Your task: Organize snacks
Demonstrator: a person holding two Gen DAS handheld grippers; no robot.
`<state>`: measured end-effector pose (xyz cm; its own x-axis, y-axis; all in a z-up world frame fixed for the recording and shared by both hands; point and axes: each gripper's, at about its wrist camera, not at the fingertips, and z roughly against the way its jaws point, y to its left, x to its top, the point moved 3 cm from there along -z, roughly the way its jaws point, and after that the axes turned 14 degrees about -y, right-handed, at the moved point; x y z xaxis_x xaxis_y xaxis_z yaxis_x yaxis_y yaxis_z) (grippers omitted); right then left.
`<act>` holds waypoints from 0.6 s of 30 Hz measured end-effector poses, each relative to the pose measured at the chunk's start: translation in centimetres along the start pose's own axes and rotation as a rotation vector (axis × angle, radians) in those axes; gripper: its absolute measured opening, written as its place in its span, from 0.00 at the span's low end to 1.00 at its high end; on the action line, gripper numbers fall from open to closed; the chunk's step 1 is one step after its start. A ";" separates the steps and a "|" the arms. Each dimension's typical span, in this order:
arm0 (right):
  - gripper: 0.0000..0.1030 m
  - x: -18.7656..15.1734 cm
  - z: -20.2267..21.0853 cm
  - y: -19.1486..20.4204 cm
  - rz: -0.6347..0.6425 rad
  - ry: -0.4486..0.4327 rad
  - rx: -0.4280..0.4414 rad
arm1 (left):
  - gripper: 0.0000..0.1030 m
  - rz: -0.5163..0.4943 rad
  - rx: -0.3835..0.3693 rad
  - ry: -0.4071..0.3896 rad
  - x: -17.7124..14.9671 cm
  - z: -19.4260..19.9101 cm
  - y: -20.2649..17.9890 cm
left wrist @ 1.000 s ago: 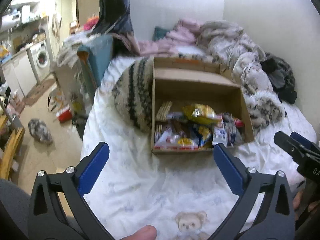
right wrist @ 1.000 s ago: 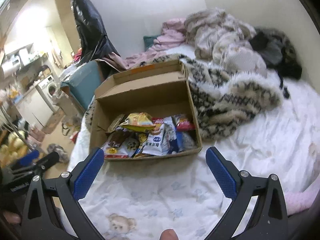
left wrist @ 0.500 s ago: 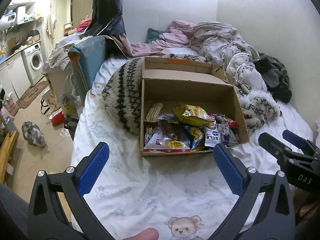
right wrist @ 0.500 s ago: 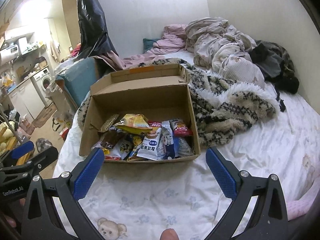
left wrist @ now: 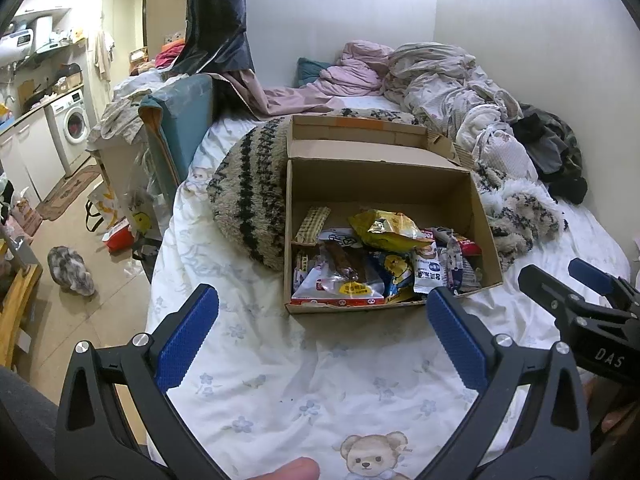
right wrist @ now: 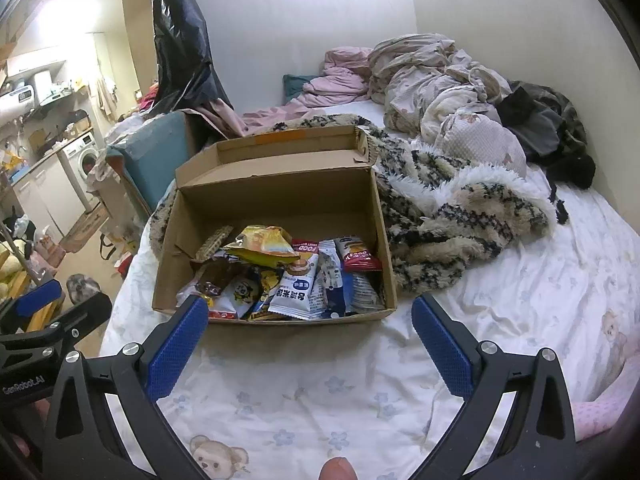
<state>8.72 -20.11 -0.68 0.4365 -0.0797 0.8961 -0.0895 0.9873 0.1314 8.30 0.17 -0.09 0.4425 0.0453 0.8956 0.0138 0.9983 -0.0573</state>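
Observation:
An open cardboard box sits on the bed and holds a loose heap of snack packets. A yellow packet lies on top, a white and blue packet at the front, a red packet to the right. My left gripper is open and empty, just short of the box's front edge. My right gripper is open and empty, also in front of the box. The right gripper also shows at the right of the left wrist view.
A white floral sheet with teddy bear prints covers the bed. A patterned fleece blanket lies beside and behind the box. Crumpled bedding is piled by the wall. A cat sits on the floor at left.
Both grippers have moved nearer the box and tilted, so the box sits lower and larger in both views. Both stay open and empty.

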 end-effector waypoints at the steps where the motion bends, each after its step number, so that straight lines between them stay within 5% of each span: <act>1: 1.00 0.0 0.0 0.0 0.003 -0.002 0.000 | 1.00 0.001 0.000 0.000 0.0 0.0 0.0; 18: 1.00 -0.1 0.0 0.0 0.005 0.003 -0.005 | 1.00 0.001 0.018 -0.010 0.1 0.0 0.5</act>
<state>8.68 -20.13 -0.73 0.4392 -0.0748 0.8953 -0.0871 0.9883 0.1253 8.33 0.63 0.00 0.4330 0.0463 0.9002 -0.0023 0.9987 -0.0503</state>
